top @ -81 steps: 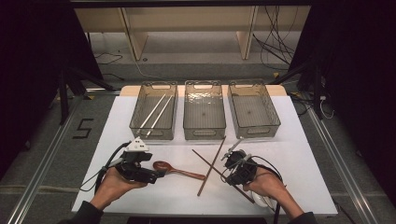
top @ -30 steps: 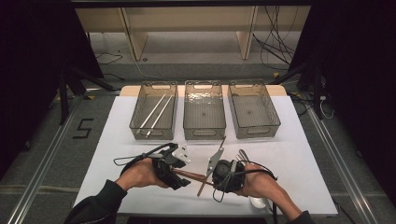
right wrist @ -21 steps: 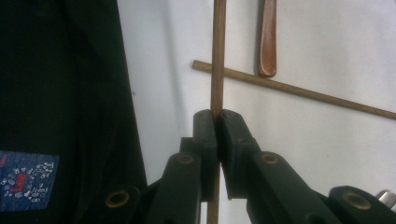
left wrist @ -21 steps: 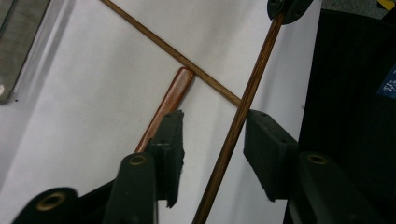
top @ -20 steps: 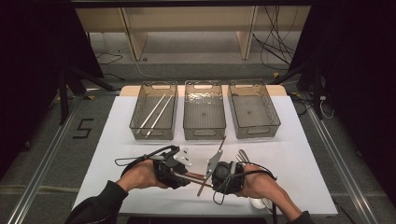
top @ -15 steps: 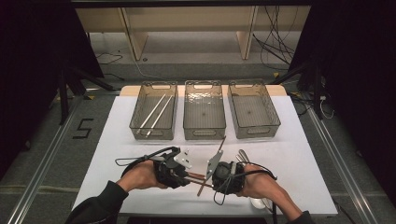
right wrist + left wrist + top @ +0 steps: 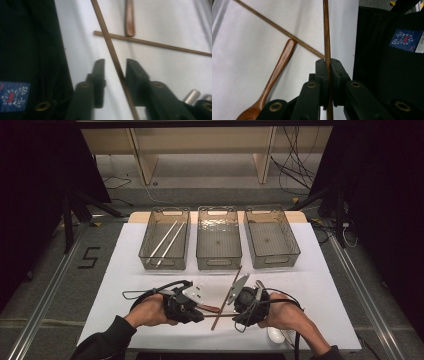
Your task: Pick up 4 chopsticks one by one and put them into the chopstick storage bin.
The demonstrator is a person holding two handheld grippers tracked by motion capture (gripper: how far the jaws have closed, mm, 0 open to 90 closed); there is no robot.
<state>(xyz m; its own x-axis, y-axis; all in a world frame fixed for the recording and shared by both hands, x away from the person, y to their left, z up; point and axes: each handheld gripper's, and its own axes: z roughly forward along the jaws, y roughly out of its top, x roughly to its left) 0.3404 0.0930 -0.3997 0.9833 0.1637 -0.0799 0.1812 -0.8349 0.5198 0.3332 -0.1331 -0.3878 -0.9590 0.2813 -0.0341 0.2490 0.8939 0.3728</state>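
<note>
- Since the earlier frames: both hands brought together at the near middle of the surface [image 7: 320,285]; handover of a chopstick [image 7: 327,37] under way.
- Left gripper [image 7: 328,72]: fingers just closed, clenched on the chopstick.
- Right gripper [image 7: 115,75]: fingers just been opening, released, chopstick loose between them.
- Outward: second chopstick [image 7: 279,30] and wooden spoon [image 7: 274,77] lying on the surface.
- Left bin [image 7: 165,262] holding two pale sticks [image 7: 165,242]; middle bin [image 7: 219,262] and right bin [image 7: 272,260] bare.
- Judged: sorting early, most items unplaced.
</note>
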